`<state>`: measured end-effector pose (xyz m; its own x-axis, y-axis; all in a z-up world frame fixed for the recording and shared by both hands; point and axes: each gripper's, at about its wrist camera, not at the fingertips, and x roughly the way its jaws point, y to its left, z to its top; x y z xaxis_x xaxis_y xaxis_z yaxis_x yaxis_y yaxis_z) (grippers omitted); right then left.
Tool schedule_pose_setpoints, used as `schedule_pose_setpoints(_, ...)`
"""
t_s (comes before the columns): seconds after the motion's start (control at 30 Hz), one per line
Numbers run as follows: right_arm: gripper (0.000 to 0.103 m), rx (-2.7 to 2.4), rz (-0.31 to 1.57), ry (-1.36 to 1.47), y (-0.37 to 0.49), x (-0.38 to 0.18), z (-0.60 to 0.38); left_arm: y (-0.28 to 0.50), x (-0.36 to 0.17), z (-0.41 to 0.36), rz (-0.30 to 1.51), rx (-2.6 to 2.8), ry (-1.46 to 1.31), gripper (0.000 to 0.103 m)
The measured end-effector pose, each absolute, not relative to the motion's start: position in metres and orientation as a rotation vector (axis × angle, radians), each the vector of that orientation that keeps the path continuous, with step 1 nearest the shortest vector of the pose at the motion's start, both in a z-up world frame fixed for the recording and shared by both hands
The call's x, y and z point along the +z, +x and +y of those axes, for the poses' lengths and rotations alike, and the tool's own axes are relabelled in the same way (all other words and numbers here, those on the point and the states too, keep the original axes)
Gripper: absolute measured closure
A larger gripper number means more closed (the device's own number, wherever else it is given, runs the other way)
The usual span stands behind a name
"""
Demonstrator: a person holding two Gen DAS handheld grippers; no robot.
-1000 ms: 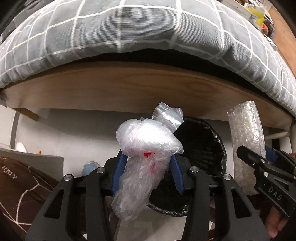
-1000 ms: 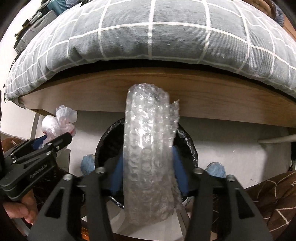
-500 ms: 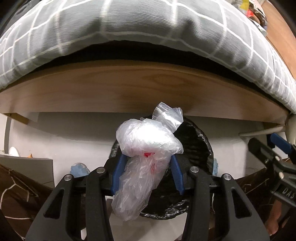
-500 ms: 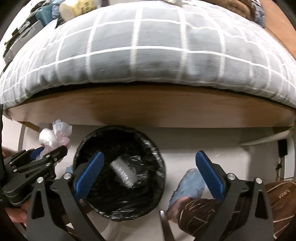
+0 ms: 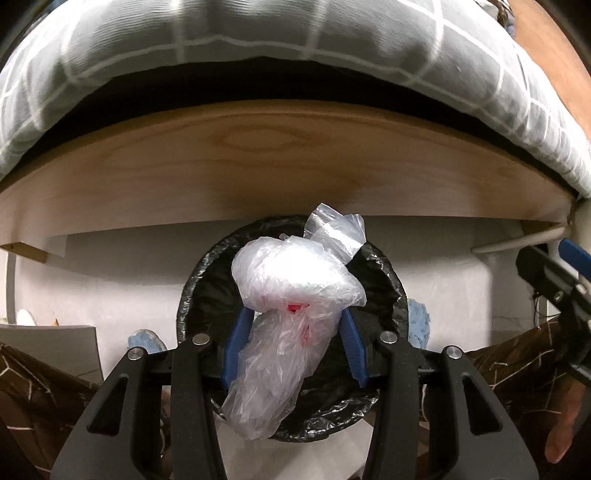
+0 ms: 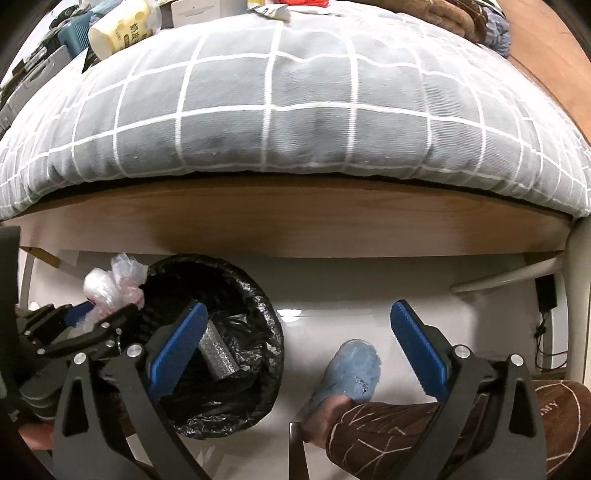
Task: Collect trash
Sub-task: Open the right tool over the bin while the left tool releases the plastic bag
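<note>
Holding plastic bag [image 5: 295,291] | left hand-held gripper [image 5: 291,347] | over bin [image 5: 384,280]

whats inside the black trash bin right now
In the trash bin, a roll of bubble wrap lies on the black liner. The right gripper's finger covers part of the inside; the bottom is too dark to tell what else is there.

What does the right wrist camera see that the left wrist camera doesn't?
Only the right view shows the bubble wrap roll lying inside the bin, and clutter on the bed such as a yellow bottle. Only the left view shows red print on the plastic bag clamped between the left gripper fingers. Both share the black-lined bin, the bag, and the grey checked duvet.
</note>
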<state>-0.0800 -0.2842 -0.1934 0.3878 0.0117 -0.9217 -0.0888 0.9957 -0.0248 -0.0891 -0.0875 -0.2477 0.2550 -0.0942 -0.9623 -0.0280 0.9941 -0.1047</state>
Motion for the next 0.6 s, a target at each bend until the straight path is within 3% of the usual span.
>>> schedule_pose_setpoints(0.33, 0.008, 0.041, 1.167, -0.043, -0.080, -0.195, -0.292, -0.091, -0.253, -0.101, 1.304, -0.055, -0.084, 0.055)
schedule_pose_setpoints(0.4, 0.008, 0.042, 1.162, -0.036, -0.079, -0.194, -0.292, -0.092, -0.250, -0.101, 1.294, -0.043, -0.072, 0.049)
schedule_pose_setpoints(0.47, 0.008, 0.043, 1.159, -0.035, -0.079, -0.193, -0.293, -0.093, -0.248, -0.101, 1.280, -0.031, -0.065, 0.034)
schedule_pose_setpoints(0.6, 0.008, 0.040, 1.170, -0.044, -0.078, -0.197, -0.292, -0.092, -0.245, -0.101, 1.272, -0.023, -0.075, 0.024)
